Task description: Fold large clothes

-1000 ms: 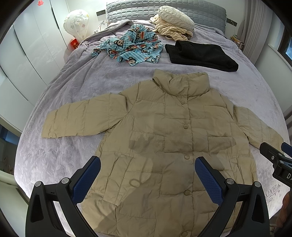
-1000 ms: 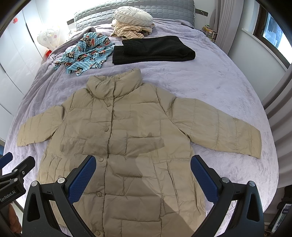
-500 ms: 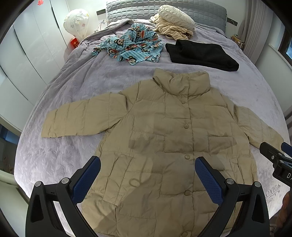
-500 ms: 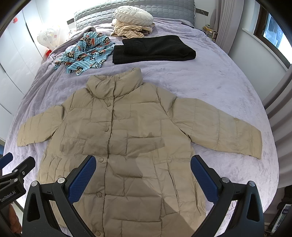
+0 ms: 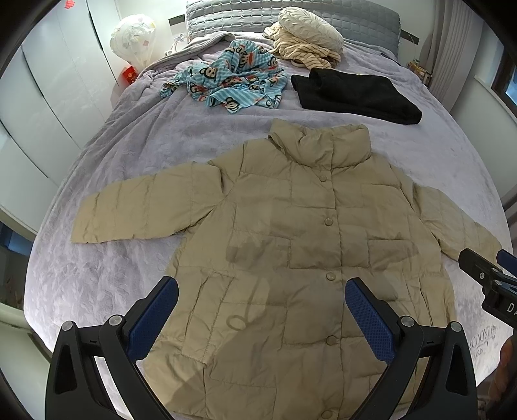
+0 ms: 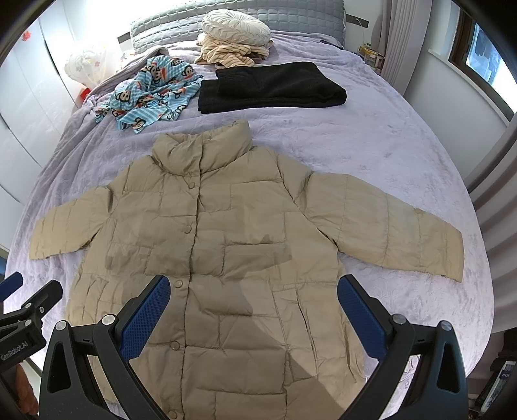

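On the lilac bedspread [image 5: 161, 145] beige quilted puffer jacket [image 5: 290, 245] lies flat, buttoned, sleeves spread; left gripper [image 5: 261, 316] and right gripper [image 6: 253, 311] above hem, fingers wide, empty

The place was a home bedroom, shown by a wide bed [image 5: 135, 135] under a lilac blanket, a quilted grey headboard [image 5: 226, 14] at top centre, and white wardrobe doors [image 5: 48, 80] at left.
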Demonstrator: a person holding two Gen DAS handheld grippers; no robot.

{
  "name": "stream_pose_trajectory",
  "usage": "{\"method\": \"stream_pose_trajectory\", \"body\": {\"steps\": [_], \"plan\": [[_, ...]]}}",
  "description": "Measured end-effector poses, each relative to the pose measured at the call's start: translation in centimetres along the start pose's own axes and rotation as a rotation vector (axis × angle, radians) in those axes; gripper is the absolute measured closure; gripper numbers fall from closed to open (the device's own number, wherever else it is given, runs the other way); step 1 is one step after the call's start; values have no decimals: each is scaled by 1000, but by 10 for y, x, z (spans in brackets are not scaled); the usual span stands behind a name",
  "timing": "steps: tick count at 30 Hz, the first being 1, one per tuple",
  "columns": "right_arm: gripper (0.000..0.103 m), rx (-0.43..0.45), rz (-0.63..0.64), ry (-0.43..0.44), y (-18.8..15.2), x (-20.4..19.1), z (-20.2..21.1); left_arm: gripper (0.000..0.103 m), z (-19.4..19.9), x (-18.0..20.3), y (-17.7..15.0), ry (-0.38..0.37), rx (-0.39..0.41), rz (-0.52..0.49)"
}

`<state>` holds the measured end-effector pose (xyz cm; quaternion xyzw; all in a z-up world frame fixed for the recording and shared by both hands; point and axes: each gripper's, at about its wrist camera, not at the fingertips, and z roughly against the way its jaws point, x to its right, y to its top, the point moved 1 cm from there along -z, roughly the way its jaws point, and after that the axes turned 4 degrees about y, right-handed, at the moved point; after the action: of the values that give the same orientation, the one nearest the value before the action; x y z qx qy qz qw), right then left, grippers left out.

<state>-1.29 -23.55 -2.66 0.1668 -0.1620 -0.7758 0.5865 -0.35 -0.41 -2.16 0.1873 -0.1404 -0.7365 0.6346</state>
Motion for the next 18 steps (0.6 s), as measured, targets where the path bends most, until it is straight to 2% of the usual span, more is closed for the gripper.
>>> {"method": "stream_pose_trajectory", "body": {"steps": [10, 18], "plan": [[0, -14, 4, 2, -1, -2, 0, 0, -3, -6, 0, 2, -9, 19], [0, -60, 22, 13, -6, -20, -14, 0, -12, -20, 1, -68, -38, 47]]}}
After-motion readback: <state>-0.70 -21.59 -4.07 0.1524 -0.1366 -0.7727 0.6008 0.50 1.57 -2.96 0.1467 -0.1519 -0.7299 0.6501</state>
